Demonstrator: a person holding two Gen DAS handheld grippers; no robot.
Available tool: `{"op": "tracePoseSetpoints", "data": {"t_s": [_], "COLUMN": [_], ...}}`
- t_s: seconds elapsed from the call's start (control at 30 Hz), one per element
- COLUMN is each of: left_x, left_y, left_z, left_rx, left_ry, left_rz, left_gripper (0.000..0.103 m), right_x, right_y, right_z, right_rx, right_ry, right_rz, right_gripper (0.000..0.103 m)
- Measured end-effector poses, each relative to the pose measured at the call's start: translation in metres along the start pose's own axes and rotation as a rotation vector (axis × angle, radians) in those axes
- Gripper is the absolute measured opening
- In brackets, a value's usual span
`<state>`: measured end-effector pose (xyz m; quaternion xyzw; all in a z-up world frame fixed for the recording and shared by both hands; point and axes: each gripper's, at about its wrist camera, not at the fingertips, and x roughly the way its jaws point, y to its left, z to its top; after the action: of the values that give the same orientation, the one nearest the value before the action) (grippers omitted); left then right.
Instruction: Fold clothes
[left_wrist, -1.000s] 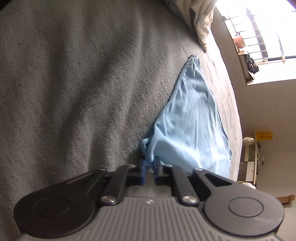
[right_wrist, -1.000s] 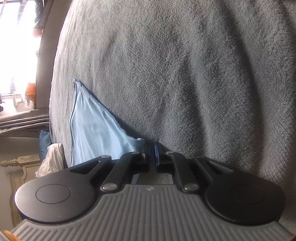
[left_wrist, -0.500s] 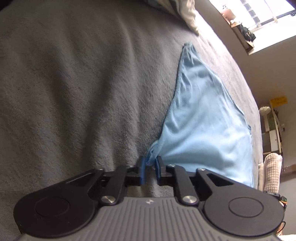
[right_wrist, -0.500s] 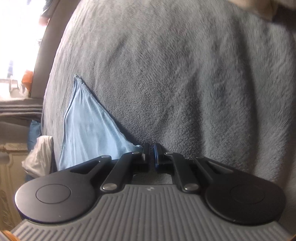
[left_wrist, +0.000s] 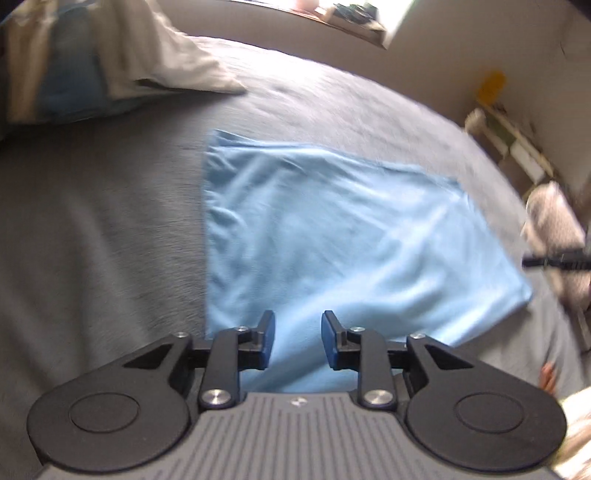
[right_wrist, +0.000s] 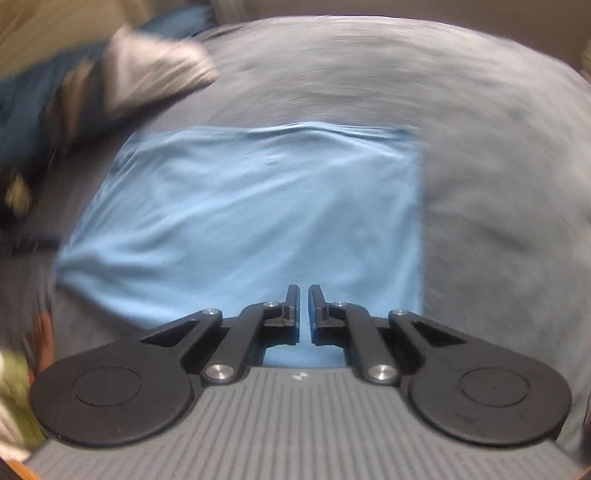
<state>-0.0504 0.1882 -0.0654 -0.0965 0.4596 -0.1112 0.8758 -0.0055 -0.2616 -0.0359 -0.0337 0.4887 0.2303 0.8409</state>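
Observation:
A light blue garment (left_wrist: 332, 236) lies folded flat in a rough rectangle on the grey blanket (left_wrist: 92, 229). My left gripper (left_wrist: 294, 332) is open and empty above its near left part. In the right wrist view the same garment (right_wrist: 240, 214) lies flat. My right gripper (right_wrist: 302, 308) hovers over its near edge, jaws nearly together with a thin gap and nothing between them. Both views are motion-blurred.
A white and blue heap of bedding (left_wrist: 110, 59) lies at the far left of the bed and shows in the right wrist view (right_wrist: 110, 77) too. A wooden shelf (left_wrist: 517, 144) stands by the wall at the right. The other gripper's dark tip (left_wrist: 554, 260) shows at the right edge.
Both grippers have let go of the garment's corners and lifted back. The left jaws have opened wide. The garment now lies flat on the blanket.

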Motion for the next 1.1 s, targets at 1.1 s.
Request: {"op": "tracePoseSetpoints", "data": {"t_s": [1.1], "left_x": [0.038], "left_y": [0.006], "left_z": [0.067], "left_rx": [0.127], "left_ry": [-0.058], "left_rz": [0.081], "left_gripper": [0.03], "right_x": [0.045], "right_y": [-0.039], "right_z": [0.045], "right_rx": [-0.145], "right_ry": [-0.026], "right_rz": [-0.003], "right_gripper": [0.008]}}
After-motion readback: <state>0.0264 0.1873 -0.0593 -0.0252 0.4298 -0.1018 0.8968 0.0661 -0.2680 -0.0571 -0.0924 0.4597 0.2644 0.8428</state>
